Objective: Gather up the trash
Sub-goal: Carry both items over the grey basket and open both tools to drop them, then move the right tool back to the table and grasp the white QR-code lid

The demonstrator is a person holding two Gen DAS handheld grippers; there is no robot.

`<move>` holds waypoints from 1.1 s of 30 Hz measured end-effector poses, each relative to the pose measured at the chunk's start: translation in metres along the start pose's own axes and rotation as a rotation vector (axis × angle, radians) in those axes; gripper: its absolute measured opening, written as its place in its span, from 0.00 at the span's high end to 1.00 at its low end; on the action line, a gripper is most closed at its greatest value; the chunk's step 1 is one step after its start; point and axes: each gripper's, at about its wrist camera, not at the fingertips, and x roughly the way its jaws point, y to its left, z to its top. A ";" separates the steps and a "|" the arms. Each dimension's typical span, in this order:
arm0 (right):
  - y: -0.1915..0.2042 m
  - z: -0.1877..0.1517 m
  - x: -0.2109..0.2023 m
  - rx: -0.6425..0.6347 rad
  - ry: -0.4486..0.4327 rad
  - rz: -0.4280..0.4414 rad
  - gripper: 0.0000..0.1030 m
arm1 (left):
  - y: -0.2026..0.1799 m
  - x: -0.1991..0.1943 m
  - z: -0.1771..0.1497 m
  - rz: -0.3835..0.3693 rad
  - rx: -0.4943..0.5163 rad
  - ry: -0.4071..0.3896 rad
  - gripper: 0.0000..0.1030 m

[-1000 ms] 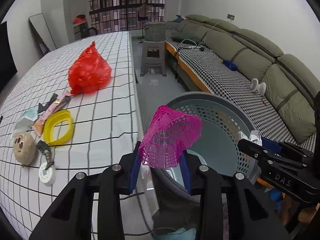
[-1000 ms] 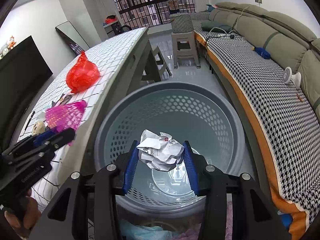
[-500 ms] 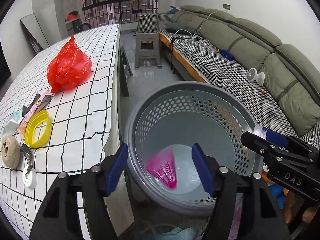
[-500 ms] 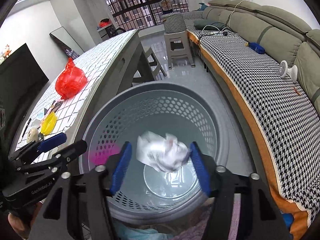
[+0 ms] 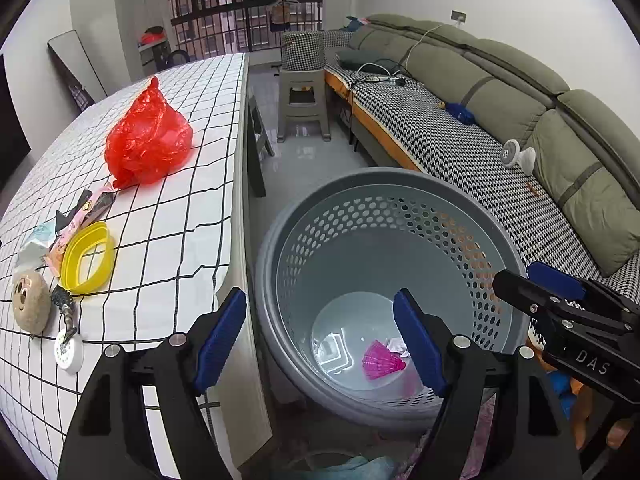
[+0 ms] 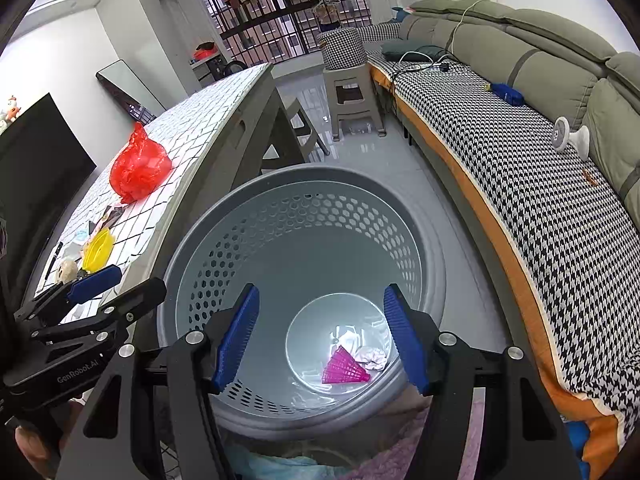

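Observation:
A grey perforated trash basket [image 5: 400, 200] [image 6: 224, 240] stands on the floor beside the table. On its bottom lie a pink mesh net [image 5: 380, 362] [image 6: 344, 368] and a crumpled white paper [image 6: 372, 358] [image 5: 396, 345]. My left gripper [image 5: 320, 340] is open and empty above the basket's left rim; it also shows in the right wrist view [image 6: 116, 284]. My right gripper [image 6: 322, 338] is open and empty over the basket; it also shows in the left wrist view [image 5: 532, 280]. A red plastic bag [image 5: 148, 140] [image 6: 140, 166] sits on the table.
The checked table [image 5: 192, 216] carries a yellow ring [image 5: 86, 258], a pink wrapper [image 5: 84, 212], crumpled tissue [image 5: 36, 242], a round tan toy [image 5: 30, 306] and a white disc [image 5: 69, 354]. A sofa [image 5: 520, 120] runs along the right. A grey stool [image 5: 302, 108] stands beyond.
Both grippers opened. The pink net dropped from the left one and the crumpled paper from the right one; both now lie on the basket's bottom.

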 end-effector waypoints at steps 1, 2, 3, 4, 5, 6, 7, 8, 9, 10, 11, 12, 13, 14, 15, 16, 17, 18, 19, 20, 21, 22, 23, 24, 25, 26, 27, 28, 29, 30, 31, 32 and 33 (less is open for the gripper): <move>0.000 0.000 -0.001 -0.001 -0.002 0.001 0.40 | 0.001 -0.002 0.000 0.002 -0.002 -0.004 0.27; 0.001 0.000 -0.002 -0.003 -0.004 0.000 0.40 | 0.001 -0.003 0.000 0.004 -0.003 -0.008 0.27; 0.002 -0.001 -0.004 -0.006 -0.005 0.001 0.40 | 0.002 -0.005 -0.001 0.005 -0.005 -0.012 0.26; 0.004 -0.001 -0.005 -0.008 -0.006 0.003 0.40 | 0.003 -0.007 -0.001 0.005 -0.008 -0.017 0.25; 0.005 -0.002 -0.006 -0.011 -0.008 0.003 0.40 | 0.004 -0.009 -0.001 0.005 -0.011 -0.023 0.24; 0.007 -0.002 -0.007 -0.014 -0.010 0.003 0.40 | 0.005 -0.011 -0.001 0.005 -0.014 -0.029 0.24; 0.008 -0.002 -0.009 -0.017 -0.013 0.003 0.40 | 0.006 -0.014 -0.001 0.007 -0.016 -0.035 0.24; 0.010 -0.003 -0.011 -0.021 -0.016 0.003 0.40 | 0.007 -0.015 -0.002 0.009 -0.018 -0.040 0.23; 0.012 -0.003 -0.012 -0.025 -0.019 0.003 0.40 | 0.008 -0.017 -0.002 0.012 -0.021 -0.046 0.23; 0.013 -0.003 -0.013 -0.027 -0.020 0.004 0.40 | 0.009 -0.020 -0.002 0.013 -0.025 -0.053 0.22; 0.014 -0.004 -0.015 -0.031 -0.023 0.005 0.40 | 0.011 -0.022 -0.002 0.015 -0.029 -0.059 0.20; 0.016 -0.004 -0.016 -0.034 -0.026 0.006 0.40 | 0.013 -0.025 -0.003 0.018 -0.034 -0.068 0.19; 0.018 -0.004 -0.017 -0.037 -0.027 0.007 0.40 | 0.015 -0.028 -0.003 0.019 -0.040 -0.076 0.15; 0.020 -0.004 -0.019 -0.041 -0.030 0.008 0.40 | 0.018 -0.030 -0.004 0.021 -0.045 -0.084 0.13; 0.022 -0.003 -0.020 -0.046 -0.032 0.009 0.40 | 0.020 -0.033 -0.004 0.023 -0.051 -0.091 0.12; 0.024 -0.003 -0.021 -0.051 -0.034 0.010 0.40 | 0.022 -0.036 -0.004 0.025 -0.056 -0.098 0.11; 0.027 -0.003 -0.022 -0.057 -0.037 0.013 0.40 | 0.025 -0.039 -0.004 0.029 -0.063 -0.106 0.11; 0.031 -0.003 -0.024 -0.065 -0.041 0.015 0.40 | 0.028 -0.042 -0.004 0.033 -0.070 -0.112 0.11; 0.034 -0.003 -0.025 -0.071 -0.044 0.018 0.40 | 0.031 -0.044 -0.004 0.038 -0.075 -0.117 0.10; 0.037 -0.003 -0.026 -0.078 -0.047 0.024 0.40 | 0.036 -0.048 -0.004 0.044 -0.081 -0.125 0.10; 0.042 -0.002 -0.027 -0.086 -0.049 0.033 0.40 | 0.039 -0.051 -0.004 0.052 -0.085 -0.133 0.09; 0.046 -0.002 -0.028 -0.093 -0.050 0.040 0.40 | 0.043 -0.054 -0.005 0.061 -0.090 -0.141 0.09; 0.052 -0.001 -0.028 -0.104 -0.052 0.050 0.40 | 0.048 -0.058 -0.005 0.074 -0.098 -0.151 0.09; 0.057 0.000 -0.029 -0.114 -0.054 0.058 0.39 | 0.052 -0.061 -0.005 0.084 -0.105 -0.159 0.09; 0.063 0.000 -0.029 -0.126 -0.055 0.066 0.39 | 0.057 -0.065 -0.006 0.095 -0.114 -0.167 0.08; 0.070 0.001 -0.029 -0.141 -0.057 0.077 0.39 | 0.064 -0.070 -0.007 0.109 -0.126 -0.175 0.08; 0.076 0.001 -0.029 -0.154 -0.057 0.084 0.39 | 0.070 -0.074 -0.008 0.120 -0.137 -0.181 0.08; 0.084 0.002 -0.029 -0.169 -0.058 0.092 0.39 | 0.075 -0.077 -0.009 0.131 -0.146 -0.186 0.07; 0.091 0.004 -0.028 -0.182 -0.059 0.103 0.39 | 0.083 -0.082 -0.010 0.151 -0.161 -0.193 0.07; 0.099 0.005 -0.027 -0.197 -0.057 0.117 0.38 | 0.090 -0.085 -0.011 0.164 -0.171 -0.198 0.07; 0.107 0.006 -0.025 -0.214 -0.053 0.131 0.38 | 0.099 -0.089 -0.013 0.180 -0.185 -0.200 0.07; 0.116 0.006 -0.023 -0.233 -0.050 0.143 0.38 | 0.107 -0.092 -0.015 0.192 -0.196 -0.201 0.07; 0.125 0.007 -0.020 -0.250 -0.047 0.157 0.38 | 0.114 -0.096 -0.016 0.207 -0.206 -0.201 0.07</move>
